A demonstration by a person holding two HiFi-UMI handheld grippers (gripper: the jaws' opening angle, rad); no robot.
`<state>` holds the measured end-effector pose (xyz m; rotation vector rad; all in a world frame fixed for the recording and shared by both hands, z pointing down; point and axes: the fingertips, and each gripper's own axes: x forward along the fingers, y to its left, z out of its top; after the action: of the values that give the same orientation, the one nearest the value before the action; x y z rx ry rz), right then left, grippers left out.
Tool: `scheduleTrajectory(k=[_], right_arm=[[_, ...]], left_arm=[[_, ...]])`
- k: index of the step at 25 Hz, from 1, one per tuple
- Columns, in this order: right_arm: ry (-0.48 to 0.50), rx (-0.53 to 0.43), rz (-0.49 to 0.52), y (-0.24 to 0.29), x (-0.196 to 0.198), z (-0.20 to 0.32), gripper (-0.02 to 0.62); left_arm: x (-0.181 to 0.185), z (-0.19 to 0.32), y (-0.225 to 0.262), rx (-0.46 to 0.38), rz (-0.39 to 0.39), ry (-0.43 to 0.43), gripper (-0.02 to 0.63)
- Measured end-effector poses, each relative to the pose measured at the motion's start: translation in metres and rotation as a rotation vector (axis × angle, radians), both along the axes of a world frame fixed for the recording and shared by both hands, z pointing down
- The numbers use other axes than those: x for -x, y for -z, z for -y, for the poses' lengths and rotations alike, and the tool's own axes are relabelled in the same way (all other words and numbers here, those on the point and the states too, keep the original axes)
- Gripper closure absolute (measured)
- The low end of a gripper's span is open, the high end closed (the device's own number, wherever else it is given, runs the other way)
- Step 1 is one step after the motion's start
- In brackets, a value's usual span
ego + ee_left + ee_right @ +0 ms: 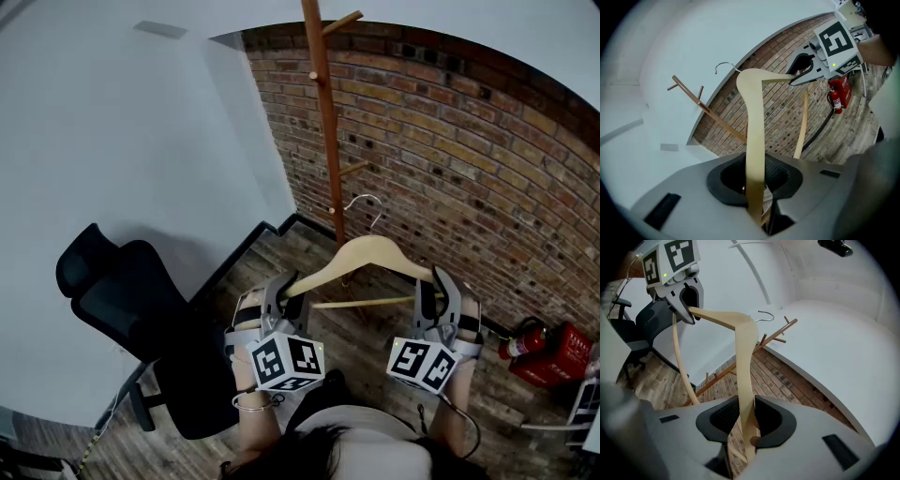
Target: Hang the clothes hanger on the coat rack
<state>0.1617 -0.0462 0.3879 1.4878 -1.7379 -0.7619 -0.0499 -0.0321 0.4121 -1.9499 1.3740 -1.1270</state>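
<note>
**Both claws clamped on the hanger, hook short of the rack**

A white wall [122,141] meets a brick wall [450,150] in a corner over a plank floor [366,347]. A black office chair [141,319] stands at the left, close beside the left forearm. The wooden coat rack [326,122] stands upright in the corner, with bare floor between it and the person.

The clothes hanger [370,251] is held level in front of the rack. The left claw [284,286] is closed on its left arm end and the right claw [433,286] on its right. In each gripper view the pale wood runs straight between the jaws, which press on it from both sides. Both claws point forward and slightly down, held well apart.

The wire hook [366,202] shows just right of the pole, below the lowest peg [354,169] and apart from it. A red fire extinguisher [525,337] lies by the brick wall at the right.
</note>
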Motion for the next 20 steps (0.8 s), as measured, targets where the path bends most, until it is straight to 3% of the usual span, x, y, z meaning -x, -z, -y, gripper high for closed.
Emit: scheduleTrajectory(k=[20], right_arm=[[-0.045,-0.023,-0.034,0.004,0.050,0.035,0.480]], left_arm=[[0.050,0.040,0.003,-0.009,-0.028,-0.030,0.522]])
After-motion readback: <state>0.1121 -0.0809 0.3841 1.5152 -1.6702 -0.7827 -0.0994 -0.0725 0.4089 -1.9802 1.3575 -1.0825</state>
